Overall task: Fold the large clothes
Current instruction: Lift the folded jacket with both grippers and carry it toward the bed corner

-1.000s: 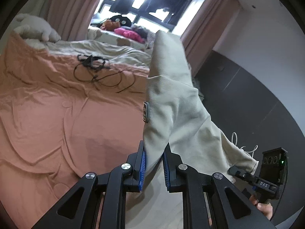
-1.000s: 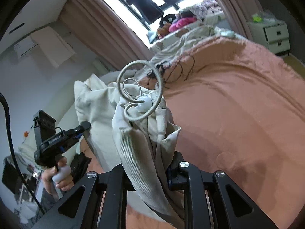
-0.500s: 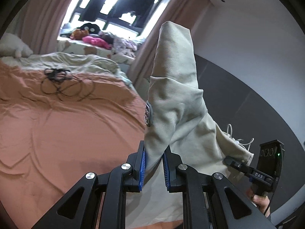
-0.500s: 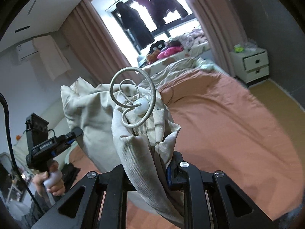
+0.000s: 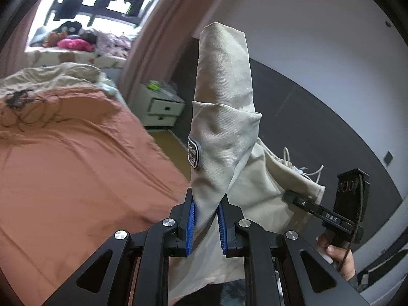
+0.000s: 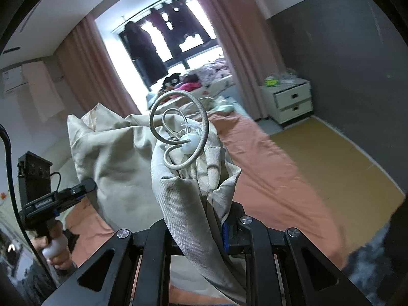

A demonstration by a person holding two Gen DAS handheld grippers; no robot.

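Observation:
A large beige garment [image 5: 224, 117] hangs in the air between both grippers, above the edge of a bed. My left gripper [image 5: 206, 219] is shut on a fold of it, just below a grey sewn badge [image 5: 194, 154]; the cloth stands up in a tall point. My right gripper [image 6: 201, 227] is shut on another bunched part of the beige garment [image 6: 178, 193], where a drawcord loop with a white toggle [image 6: 190, 141] sticks up. Each gripper shows in the other's view: the right gripper [image 5: 293, 199] and the left gripper [image 6: 88, 186], both at the cloth's edge.
The bed with an orange sheet [image 5: 76, 168] lies below and to the left, with black cables [image 5: 23, 107] on it. A white nightstand [image 6: 290, 102] stands by the dark wall, beside yellowish floor [image 6: 331, 163]. Pink curtains [image 6: 242, 38] frame a window.
Both grippers have swung sideways and slightly up with the garment; the views have panned from over the bed toward the nightstand and dark wall. Both grips are unchanged.

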